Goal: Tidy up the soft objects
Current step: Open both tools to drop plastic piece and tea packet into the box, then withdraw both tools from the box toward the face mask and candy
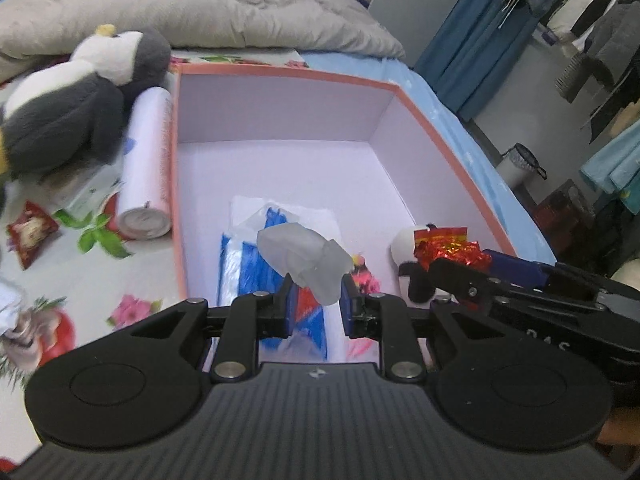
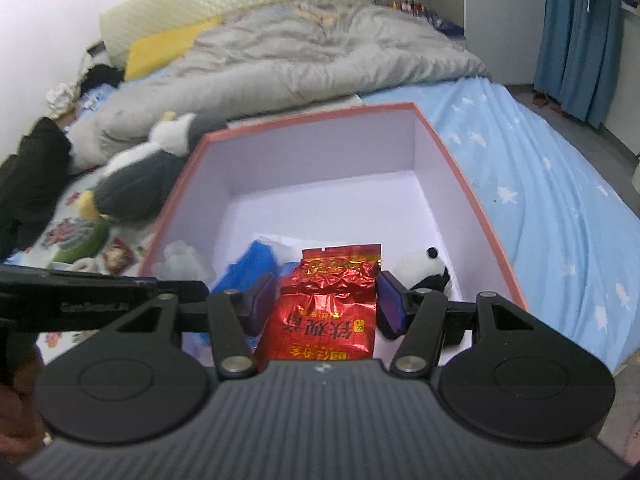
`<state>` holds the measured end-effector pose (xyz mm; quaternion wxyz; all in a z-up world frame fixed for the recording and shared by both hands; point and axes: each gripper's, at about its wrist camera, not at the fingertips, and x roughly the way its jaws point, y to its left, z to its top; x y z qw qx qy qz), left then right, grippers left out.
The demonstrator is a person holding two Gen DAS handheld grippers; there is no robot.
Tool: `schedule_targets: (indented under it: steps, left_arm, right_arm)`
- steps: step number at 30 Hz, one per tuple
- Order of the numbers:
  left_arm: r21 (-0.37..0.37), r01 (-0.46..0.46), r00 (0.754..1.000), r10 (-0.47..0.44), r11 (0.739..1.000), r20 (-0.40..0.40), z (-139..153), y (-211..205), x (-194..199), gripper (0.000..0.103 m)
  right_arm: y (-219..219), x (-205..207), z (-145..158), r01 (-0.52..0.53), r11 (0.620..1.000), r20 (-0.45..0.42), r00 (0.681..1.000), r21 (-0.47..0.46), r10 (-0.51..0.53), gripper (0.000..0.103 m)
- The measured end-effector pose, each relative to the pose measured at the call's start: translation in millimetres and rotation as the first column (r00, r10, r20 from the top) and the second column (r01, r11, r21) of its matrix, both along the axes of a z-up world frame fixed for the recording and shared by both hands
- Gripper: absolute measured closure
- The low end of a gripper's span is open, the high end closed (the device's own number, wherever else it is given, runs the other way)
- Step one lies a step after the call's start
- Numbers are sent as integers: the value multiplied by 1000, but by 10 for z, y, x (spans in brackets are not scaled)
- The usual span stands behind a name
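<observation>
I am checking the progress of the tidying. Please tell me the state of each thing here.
Box: open, no lid.
Left gripper: holds a clear bag over the box.
Right gripper: holds a red packet over the box.
Small panda: in the box.
Penguin: outside, on the bed.

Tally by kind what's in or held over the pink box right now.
Plush toys: 1, the small panda
Red foil packets: 1, between the right hand-held gripper fingers
Blue and white plastic bags: 1
Translucent white bags: 1, in the left hand-held gripper
Total: 4
</observation>
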<state>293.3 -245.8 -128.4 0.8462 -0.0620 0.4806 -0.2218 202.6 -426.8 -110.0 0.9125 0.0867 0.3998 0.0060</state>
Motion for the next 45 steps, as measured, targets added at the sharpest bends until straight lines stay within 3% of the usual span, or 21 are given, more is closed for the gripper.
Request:
schedule_targets:
  steps: [8,10,12,14,18,29,37,45]
  left_arm:
    - [32,24,999,-23,999,-42,-272,-300,488,76]
    - [44,28,999,-26,999,-45,-317,-329,540,69]
    - [55,27,999,-25,998,-42,-338,-341,562,45]
    - [56,23,999,-21,998,-35,-332,-337,570,44]
    - [59,12,1000,-11,998,-16,-261,-312,540,44]
    - [38,-18,997,15,999,70,186,-67,102,44]
    - [18,-39,990,36,999,138,540,255,-435,44]
    - [-19,-78,976,80,997,202,840,707,-1011,44]
  right_arm:
    - [-237,409,-288,2,999,-73,997,37,1,44]
    - [-277,468,-350,8,999,-90,996,48,-3,43]
    - [-298,513,-395,7,999,-107,994,54,-1,42]
    - [-315,549,-431,-2,998,-121,993,63,9,37]
    - [-338,558,-418,-3,997,-125,992,75,12,37]
    - [-234,228,-43,-5,997,-48,999,80,9,37]
    - [10,-173,393,-33,998,46,998,57,30,37]
    - [347,-623,611,-67,996,99,993,51,61,37]
